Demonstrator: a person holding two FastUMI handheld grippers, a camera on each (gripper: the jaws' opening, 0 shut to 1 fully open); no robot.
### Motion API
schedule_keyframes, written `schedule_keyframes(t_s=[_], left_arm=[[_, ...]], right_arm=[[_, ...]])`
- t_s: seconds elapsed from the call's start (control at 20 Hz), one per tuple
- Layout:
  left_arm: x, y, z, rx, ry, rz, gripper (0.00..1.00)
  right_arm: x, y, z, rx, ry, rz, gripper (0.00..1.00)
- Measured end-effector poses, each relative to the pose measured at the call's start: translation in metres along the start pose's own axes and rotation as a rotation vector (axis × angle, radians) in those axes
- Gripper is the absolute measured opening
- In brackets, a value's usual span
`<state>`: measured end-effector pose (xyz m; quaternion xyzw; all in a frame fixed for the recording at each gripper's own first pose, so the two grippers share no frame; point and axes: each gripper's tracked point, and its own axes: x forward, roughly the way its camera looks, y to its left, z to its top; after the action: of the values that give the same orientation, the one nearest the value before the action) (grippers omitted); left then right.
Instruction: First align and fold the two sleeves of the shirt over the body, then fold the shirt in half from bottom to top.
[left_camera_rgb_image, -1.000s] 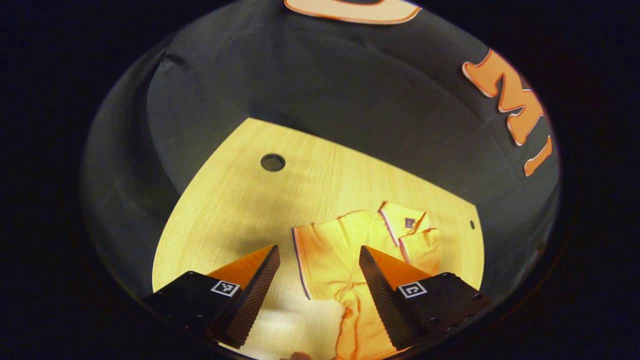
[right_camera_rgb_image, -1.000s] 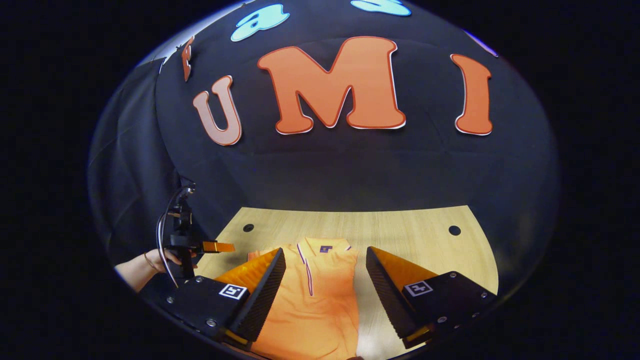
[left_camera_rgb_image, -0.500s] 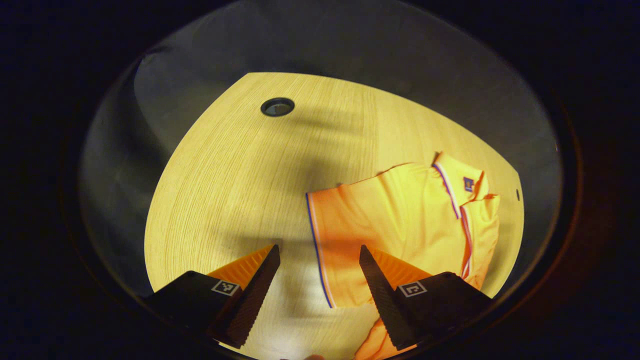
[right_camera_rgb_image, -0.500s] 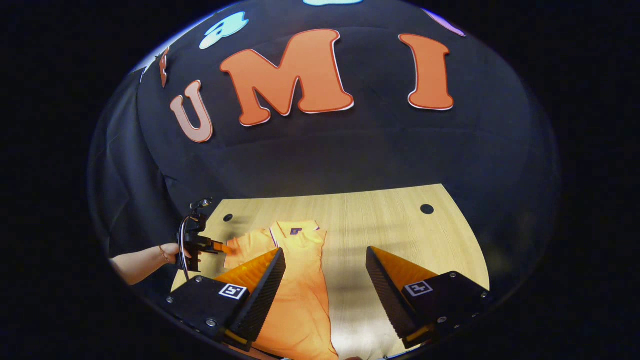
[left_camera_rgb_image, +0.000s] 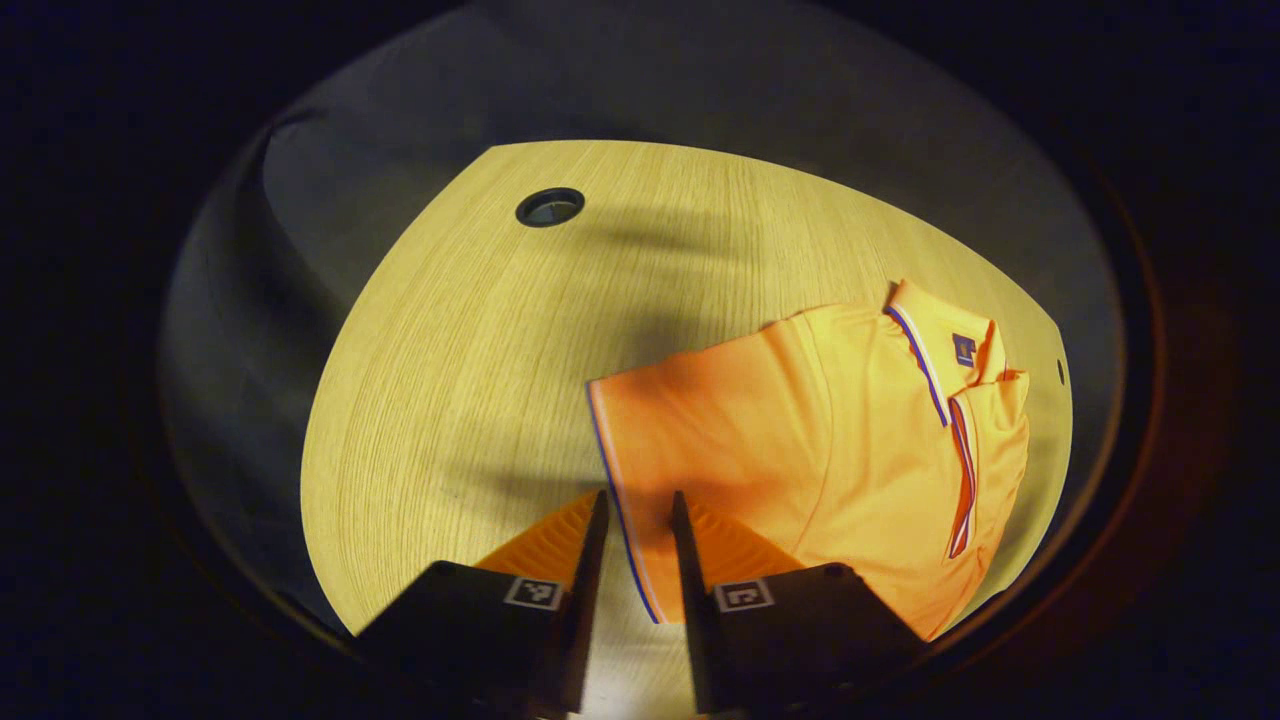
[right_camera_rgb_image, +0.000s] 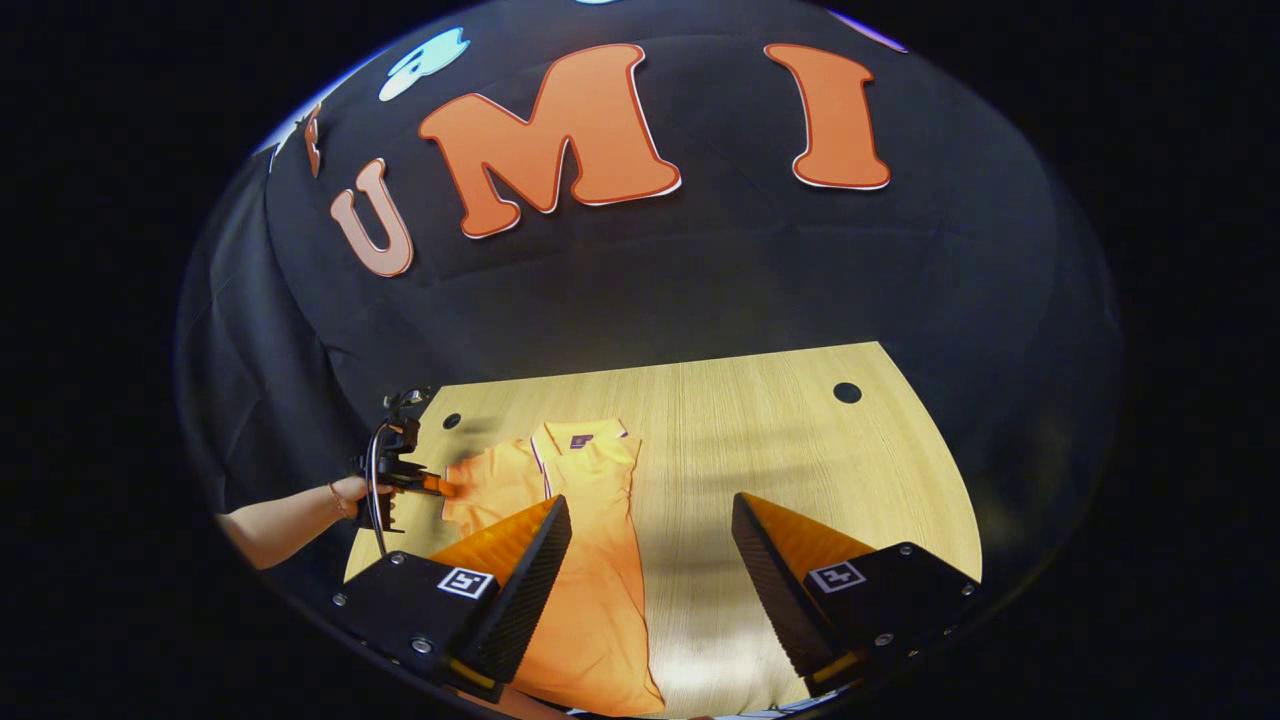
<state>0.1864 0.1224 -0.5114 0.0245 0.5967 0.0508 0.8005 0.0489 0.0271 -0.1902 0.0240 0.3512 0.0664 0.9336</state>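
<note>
Item: orange polo shirt (left_camera_rgb_image: 840, 440), lying on the pale wood surface (left_camera_rgb_image: 480, 330), collar (right_camera_rgb_image: 580, 437) toward the booth wall, hem toward us.

Left sleeve (left_camera_rgb_image: 690, 440): we see it spread out sideways from the body, its striped cuff edge running between the fingers of our left gripper (left_camera_rgb_image: 633, 520). Those fingers stand nearly together with the cuff in the narrow gap; we judge them closing on it, though we cannot tell whether both press the cloth. In the right gripper view the same gripper (right_camera_rgb_image: 440, 487), held in a hand (right_camera_rgb_image: 352, 492), meets the sleeve at the shirt's side.

Right gripper (right_camera_rgb_image: 650, 520): fingers wide apart, holding nothing, above the surface beside the shirt's lower body.

Right side of shirt: looks already turned in, edge straight; we cannot confirm.

Progress, as we judge it: early. Left sleeve fold just starting; bottom-to-top fold not yet done.
</note>
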Motion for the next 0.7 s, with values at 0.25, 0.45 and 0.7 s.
schedule_keyframes(t_s=[0.25, 0.45, 0.7], left_arm=[[-0.004, 0.0, 0.0, 0.051, 0.01, 0.02, 0.02], [-0.024, 0.002, 0.009, 0.051, -0.028, 0.048, 0.02], [-0.05, -0.012, 0.02, 0.114, -0.081, 0.054, 0.02]], right_arm=[[-0.001, 0.004, 0.001, 0.0, -0.006, 0.005, 0.99], [-0.007, 0.003, 0.005, -0.004, -0.023, 0.003, 0.99], [-0.014, -0.003, 0.011, -0.015, -0.07, -0.015, 0.99]])
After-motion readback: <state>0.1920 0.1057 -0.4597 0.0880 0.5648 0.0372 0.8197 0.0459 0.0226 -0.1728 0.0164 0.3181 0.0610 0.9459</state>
